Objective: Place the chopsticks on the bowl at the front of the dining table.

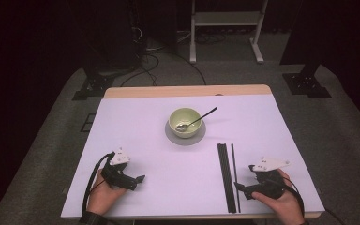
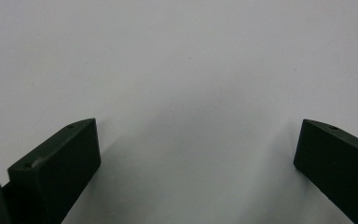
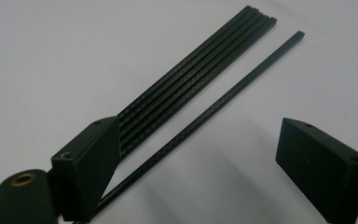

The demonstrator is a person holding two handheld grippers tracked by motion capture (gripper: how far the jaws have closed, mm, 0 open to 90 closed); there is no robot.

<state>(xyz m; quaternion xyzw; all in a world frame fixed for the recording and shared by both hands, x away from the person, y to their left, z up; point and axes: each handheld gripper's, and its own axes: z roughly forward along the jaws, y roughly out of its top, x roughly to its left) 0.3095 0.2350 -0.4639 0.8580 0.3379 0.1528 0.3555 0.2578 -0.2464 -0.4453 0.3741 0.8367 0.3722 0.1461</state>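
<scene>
Chopsticks [image 3: 200, 74] lie near table's front edge, beside parted right tongs [image 3: 200, 154].

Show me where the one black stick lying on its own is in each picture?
High view: the single black stick lies right of centre, just right of the bundle of black sticks, by the right gripper.
Left gripper view: white table between the open jaws, no stick.
Right gripper view: it runs diagonally from bottom left to upper right.
Shared landmark: the bundle beside it.

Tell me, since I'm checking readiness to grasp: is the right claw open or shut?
Open. In the right gripper view, the right claw has its jaws set wide apart, holding nothing; the single black chopstick lies on the table between them.
</scene>
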